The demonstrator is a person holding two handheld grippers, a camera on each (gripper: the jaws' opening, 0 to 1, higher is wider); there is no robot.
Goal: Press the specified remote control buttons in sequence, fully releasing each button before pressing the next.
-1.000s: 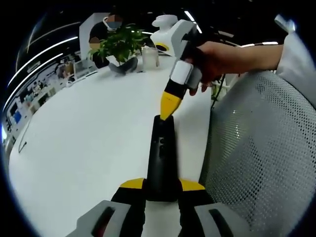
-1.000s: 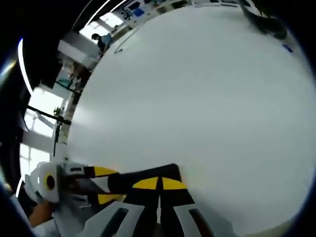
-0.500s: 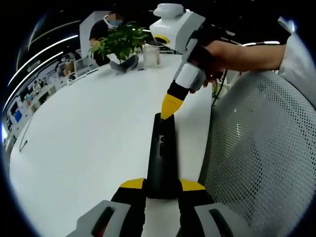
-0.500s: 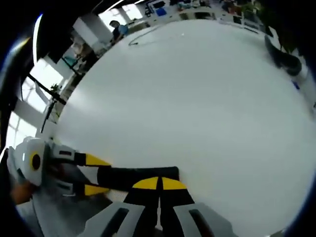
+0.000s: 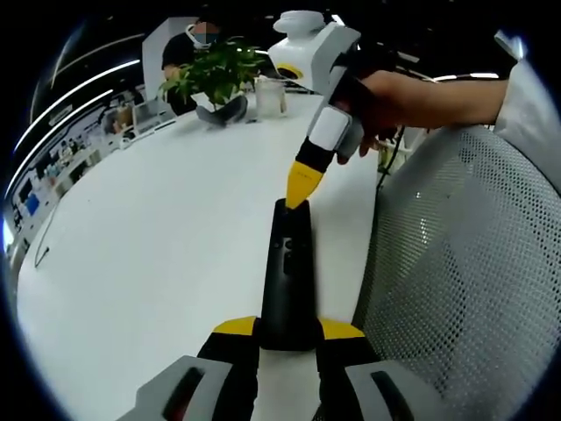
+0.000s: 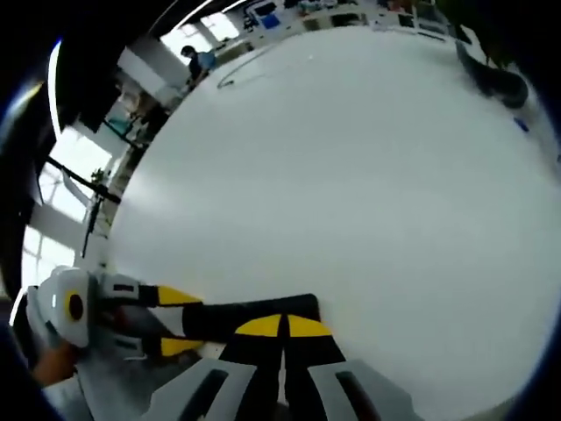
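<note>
Your left gripper point(image 5: 286, 338) holds the black remote point(image 5: 287, 272) by its near end, yellow-tipped fingers point(image 5: 235, 326) closed on either side of it, the remote pointing away along the white bench point(image 5: 149, 228). In the left gripper view the remote lies close to the bench's right edge, with a grey mesh chair point(image 5: 465, 263) just past that edge. Your right gripper point(image 5: 304, 186) comes down from the upper right, held in your hand point(image 5: 386, 101), its yellow fingers drawn together to a single point that meets the remote's far end; whether the tip bears on a button is too small to tell. Two small buttons show on the remote's top face nearer the middle, well short of the tip.

To the left of the remote the bench runs wide and bare. At its far end stand a potted plant point(image 5: 215, 79) and a clear cup point(image 5: 269, 98), well apart from the remote, and a person sits beyond them.

In the right gripper view your own right gripper point(image 6: 282, 326) has its fingers pressed together, their yellow tips over the remote's point(image 6: 250, 316) end, while the left gripper point(image 6: 171, 320) grips the remote from the left. Ahead lies a broad sweep of bare bench, with a thin dark cable point(image 6: 241, 72) near its far edge.
</note>
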